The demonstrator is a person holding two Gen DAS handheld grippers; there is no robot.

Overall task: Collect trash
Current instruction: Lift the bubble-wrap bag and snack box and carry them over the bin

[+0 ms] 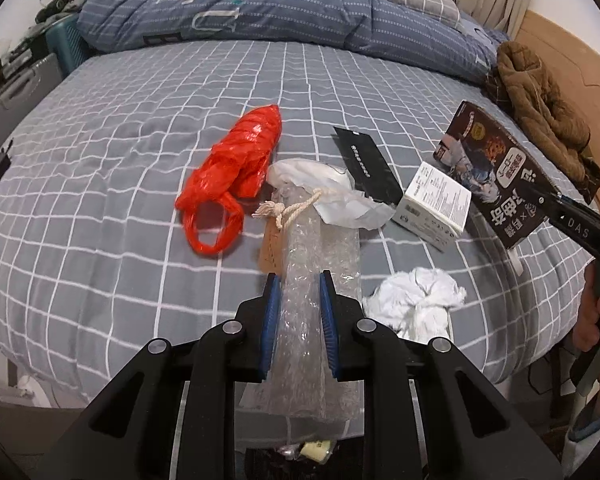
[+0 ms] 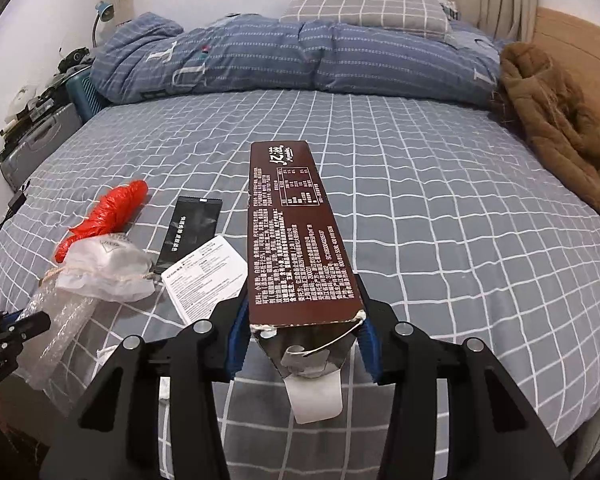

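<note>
On the bed [image 1: 100, 128], left wrist view: left tool [image 1: 298, 280] has both pads pressed against a bubble wrap sleeve [image 1: 304, 300] lying at the bed's near edge. Red bag [image 1: 236, 160], white box [image 1: 436, 204] and crumpled tissue [image 1: 416, 304] lie nearby. Right wrist view: right tool [image 2: 304, 320] clamps a brown carton [image 2: 296, 232], raised above the bed.

Home bedroom, bed [image 2: 420, 200], duvet [image 2: 260, 56], pillow [image 2: 364, 8]
</note>
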